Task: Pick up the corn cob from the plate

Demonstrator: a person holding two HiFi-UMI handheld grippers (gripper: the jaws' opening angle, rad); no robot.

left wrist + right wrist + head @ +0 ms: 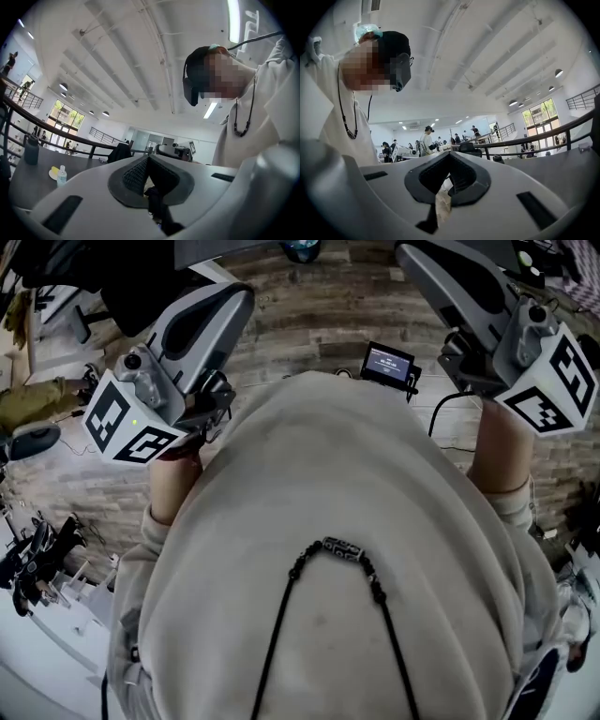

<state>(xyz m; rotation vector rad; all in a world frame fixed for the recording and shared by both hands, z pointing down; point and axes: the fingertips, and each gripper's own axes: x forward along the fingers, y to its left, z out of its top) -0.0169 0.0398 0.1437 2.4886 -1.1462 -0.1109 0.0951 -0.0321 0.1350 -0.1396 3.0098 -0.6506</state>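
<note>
Far off at the left of the left gripper view, a yellow corn cob (pixel 55 169) lies on a small white plate (pixel 51 175) on a dark table (pixel 28 180). Both grippers are held up near the person's chest, well away from it. The left gripper (pixel 147 157) has its dark pads meeting at the tip, with nothing between them. The right gripper (pixel 449 154) is shut and empty too. In the head view the left gripper (pixel 236 298) and right gripper (pixel 410 255) flank the person's pale sweater, with their marker cubes near the hands.
A small clear bottle (pixel 61 176) stands just right of the plate, and a dark flask (pixel 31 149) stands further left. A railing (pixel 70 138) runs behind the table. A small screen device (pixel 388 363) sits over the wood-plank floor (pixel 309 324). Distant people (pixel 425 140) stand in the hall.
</note>
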